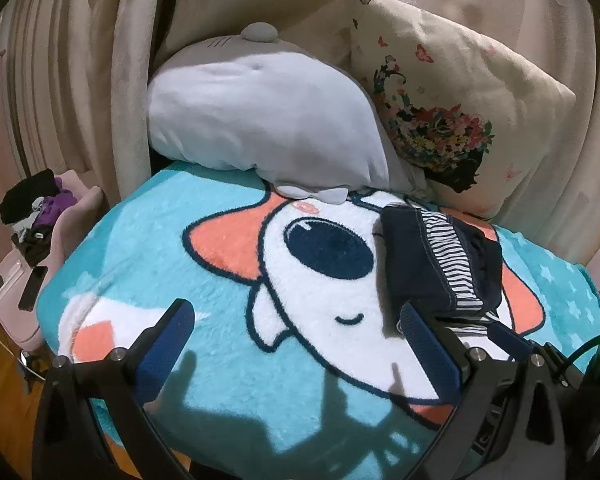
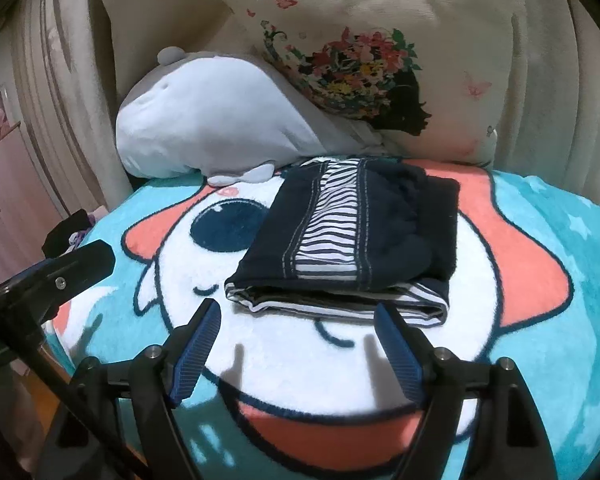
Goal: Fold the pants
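Just beyond right gripper (image 2: 298, 332) tips: folded pants (image 2: 348, 240) | gripper released, not touching

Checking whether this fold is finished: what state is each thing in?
Pants: folded into a compact stack, lying on the blanket, not held.
Left gripper: open, nothing between its fingers.
Right gripper: open, just short of the pants, empty.
Blanket: spread flat.
Shark plush: leaning on the pillow.
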A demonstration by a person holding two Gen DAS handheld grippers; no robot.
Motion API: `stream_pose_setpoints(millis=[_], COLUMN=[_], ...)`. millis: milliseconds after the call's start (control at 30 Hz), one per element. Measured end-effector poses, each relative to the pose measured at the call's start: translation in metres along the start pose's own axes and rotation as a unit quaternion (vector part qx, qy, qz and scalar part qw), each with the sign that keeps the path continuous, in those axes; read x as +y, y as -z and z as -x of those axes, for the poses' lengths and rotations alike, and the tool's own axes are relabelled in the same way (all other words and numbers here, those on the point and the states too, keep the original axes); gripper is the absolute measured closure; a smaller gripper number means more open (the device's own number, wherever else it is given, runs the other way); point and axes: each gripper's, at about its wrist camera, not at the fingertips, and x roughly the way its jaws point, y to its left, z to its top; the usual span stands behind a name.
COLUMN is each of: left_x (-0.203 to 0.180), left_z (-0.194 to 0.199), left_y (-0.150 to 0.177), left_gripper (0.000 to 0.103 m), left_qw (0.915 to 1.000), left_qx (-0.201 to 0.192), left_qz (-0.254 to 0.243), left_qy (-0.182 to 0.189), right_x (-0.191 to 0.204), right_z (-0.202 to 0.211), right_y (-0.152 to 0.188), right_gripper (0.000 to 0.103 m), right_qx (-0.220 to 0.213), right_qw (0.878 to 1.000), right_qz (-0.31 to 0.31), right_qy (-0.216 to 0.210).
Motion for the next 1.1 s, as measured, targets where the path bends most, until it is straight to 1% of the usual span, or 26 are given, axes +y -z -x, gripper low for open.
stream_pose_setpoints(millis=[333, 833, 1100], left_x=[0.008, 0.014, 0.023], left_z=[-0.004, -0.014, -0.010], left_y=[0.003, 0.005, 0.004], left_gripper=[0.001, 0.001, 0.001], left_qw=[0.9999, 0.9994, 0.9994], left_qx=[0.012, 0.032, 0.022], left_qz=[0.007, 0.015, 0.024], left_qy=[0.000, 0.000, -0.010], right_x=[0.008, 0.025, 0.033], right_z=[-0.002, -0.003, -0.007], right_y=[0.002, 0.002, 0.000], right_gripper=[0.019, 0.017, 0.017], right_qx=[0.004, 0.006, 0.011], right_qw=[1.000, 0.999, 0.999], right_qz=[0.008, 0.036, 0.040], right_qy=[0.001, 0.005, -0.002])
